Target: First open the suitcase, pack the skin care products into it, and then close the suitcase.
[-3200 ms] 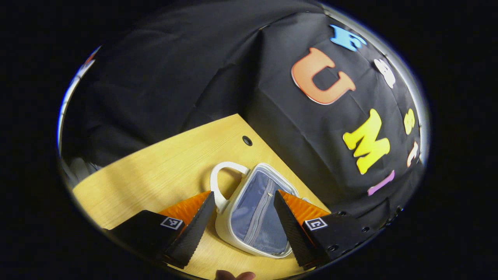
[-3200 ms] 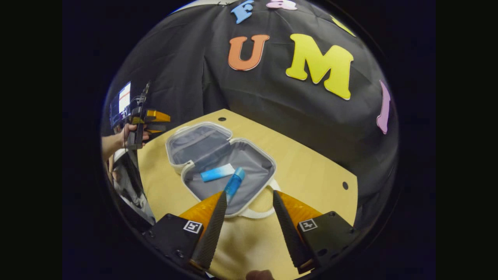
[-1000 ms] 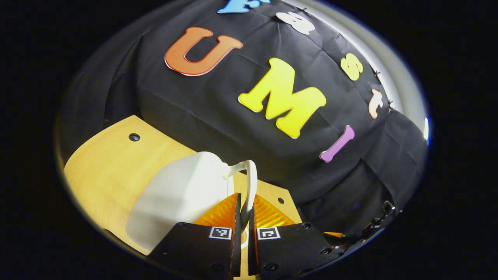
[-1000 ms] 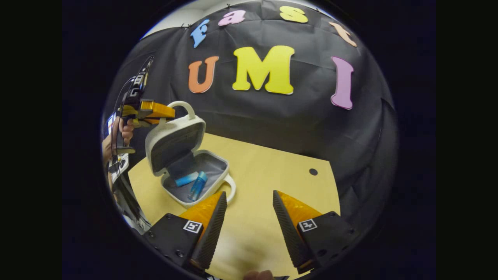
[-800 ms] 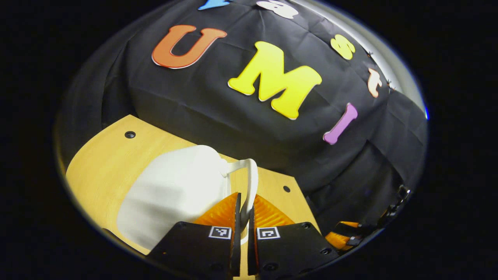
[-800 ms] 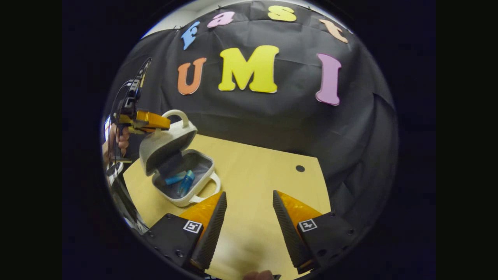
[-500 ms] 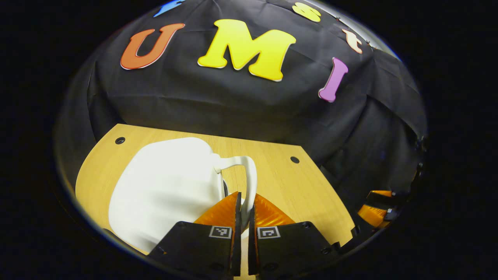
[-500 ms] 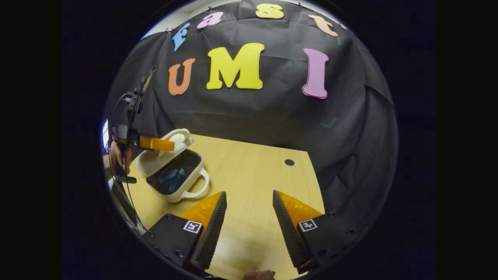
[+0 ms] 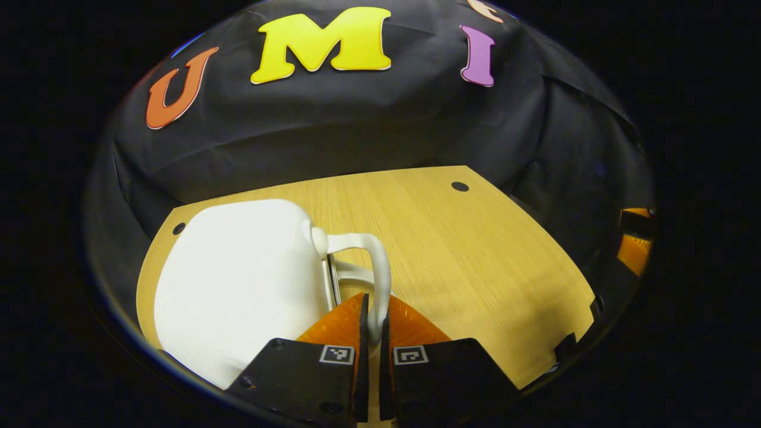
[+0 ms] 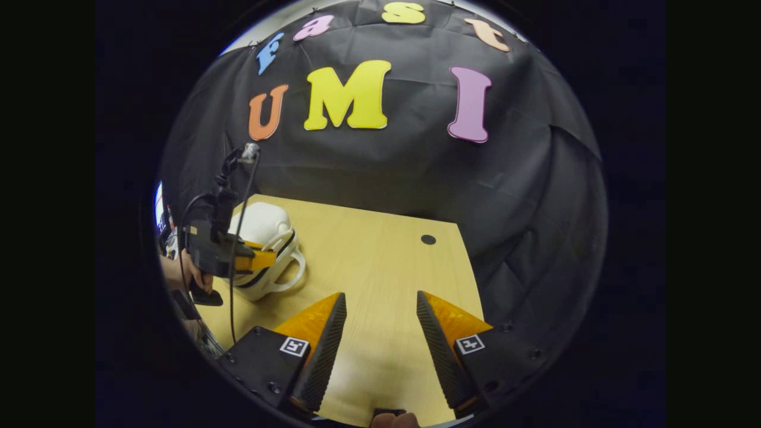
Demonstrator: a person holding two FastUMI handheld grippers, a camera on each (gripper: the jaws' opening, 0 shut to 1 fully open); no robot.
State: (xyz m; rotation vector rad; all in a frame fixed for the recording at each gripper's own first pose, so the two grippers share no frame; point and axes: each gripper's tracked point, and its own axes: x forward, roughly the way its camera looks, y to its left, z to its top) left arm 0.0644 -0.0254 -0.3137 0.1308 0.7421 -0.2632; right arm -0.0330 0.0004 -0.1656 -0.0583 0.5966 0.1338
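Your left gripper (image 9: 370, 324) is pinched tight on the white handle (image 9: 376, 273) of the suitcase (image 9: 238, 285), which sits just to its left on the table (image 9: 475, 261). Your right gripper (image 10: 377, 333) hangs over bare wood, fingers wide apart, with the suitcase far off to its left.

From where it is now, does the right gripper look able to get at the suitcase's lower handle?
Probably yes. The right gripper is open, with bare table between it and the lower handle. The left gripper, shut on the upper handle, sits just above, so space is tight.
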